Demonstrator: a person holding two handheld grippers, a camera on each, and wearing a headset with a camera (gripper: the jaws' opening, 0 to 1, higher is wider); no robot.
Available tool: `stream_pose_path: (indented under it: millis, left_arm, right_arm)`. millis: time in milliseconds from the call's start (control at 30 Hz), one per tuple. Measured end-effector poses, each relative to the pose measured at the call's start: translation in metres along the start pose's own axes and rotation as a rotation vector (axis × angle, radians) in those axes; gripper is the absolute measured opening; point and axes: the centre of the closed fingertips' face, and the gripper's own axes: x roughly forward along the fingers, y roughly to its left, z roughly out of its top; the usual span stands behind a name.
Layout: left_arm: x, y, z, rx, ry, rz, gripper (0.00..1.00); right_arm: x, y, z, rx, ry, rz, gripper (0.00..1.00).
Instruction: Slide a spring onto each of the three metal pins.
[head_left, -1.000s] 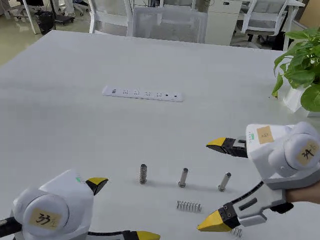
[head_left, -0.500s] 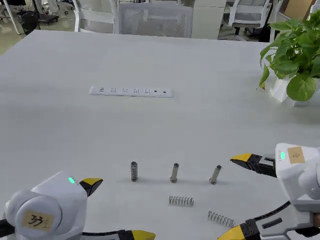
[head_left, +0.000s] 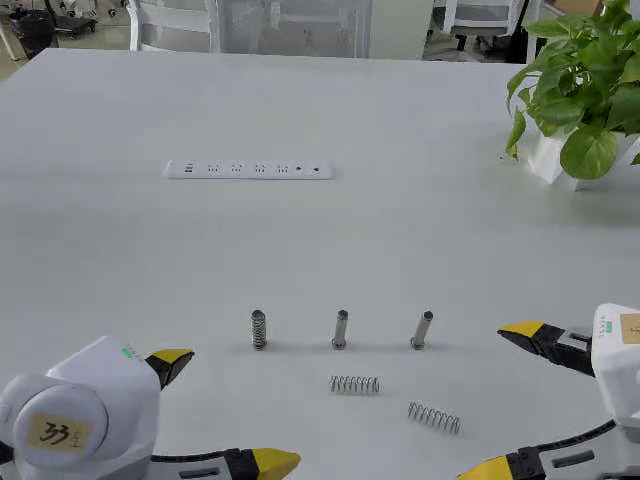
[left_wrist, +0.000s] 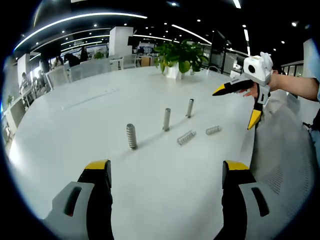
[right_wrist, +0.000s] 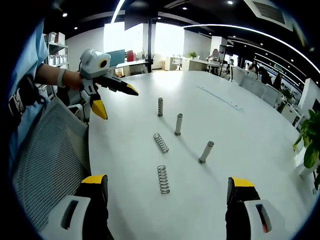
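Three metal pins stand in a row on the white table. The left pin (head_left: 259, 329) (left_wrist: 131, 136) (right_wrist: 160, 106) wears a spring; the middle pin (head_left: 340, 329) (left_wrist: 166, 119) (right_wrist: 178, 124) and the right pin (head_left: 422, 330) (left_wrist: 190, 107) (right_wrist: 205, 152) are bare. Two loose springs (head_left: 355, 384) (head_left: 434, 417) lie flat in front of them. My left gripper (head_left: 222, 412) (left_wrist: 166, 167) is open, near the front edge, left of the pins. My right gripper (head_left: 505, 400) (right_wrist: 168, 181) is open and holds nothing, to the right of the springs.
A white power strip (head_left: 248, 170) lies farther back on the table. A potted plant (head_left: 575, 80) stands at the far right. Office chairs (head_left: 290, 25) line the far edge. A grey mesh chair (right_wrist: 45, 165) is beside the near edge.
My right gripper has drawn back to the right and toward me, away from the pins, leaving the second loose spring in plain sight. The head view has shifted. The left gripper has barely moved.
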Motion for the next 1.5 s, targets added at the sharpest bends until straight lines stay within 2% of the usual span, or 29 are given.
stream_pose_path:
  millis: [267,467,633,800,867,1100,1267,1300,1333,1433,1500]
  left_arm:
    - [0.005,-0.004,0.002,0.017,-0.014,-0.026,0.89]
    - [0.011,-0.01,0.005,0.053,-0.015,-0.055,0.87]
    - [0.021,-0.019,0.006,0.113,0.003,-0.103,0.84]
    - [0.037,-0.024,0.007,0.162,0.02,-0.137,0.75]
    - [0.045,-0.027,0.008,0.2,0.025,-0.154,0.73]
    - [0.067,-0.035,0.008,0.299,0.085,-0.2,0.6]
    - [0.081,-0.042,0.007,0.341,0.132,-0.246,0.45]
    - [0.083,-0.041,0.006,0.353,0.143,-0.248,0.44]
    - [0.086,-0.04,0.003,0.368,0.173,-0.251,0.42]
    - [0.093,-0.04,0.005,0.373,0.187,-0.265,0.36]
    - [0.097,-0.037,0.003,0.376,0.214,-0.266,0.34]
  right_arm:
    - [-0.001,0.002,-0.001,0.021,-0.008,-0.008,1.0]
    - [-0.003,0.003,-0.003,0.025,-0.011,-0.015,1.0]
    - [-0.006,0.001,-0.009,0.036,-0.004,-0.025,1.0]
    - [-0.008,0.001,-0.012,0.047,0.0,-0.034,0.99]
    - [-0.009,0.002,-0.014,0.052,0.002,-0.034,0.99]
    - [-0.011,0.006,-0.021,0.06,0.015,-0.035,0.99]
    - [-0.011,0.007,-0.024,0.062,0.019,-0.038,0.99]
    - [-0.011,0.008,-0.024,0.063,0.019,-0.038,0.99]
    - [-0.011,0.008,-0.025,0.066,0.018,-0.037,0.99]
    - [-0.011,0.011,-0.025,0.07,0.018,-0.036,0.98]
    - [-0.011,0.011,-0.025,0.073,0.018,-0.04,0.99]
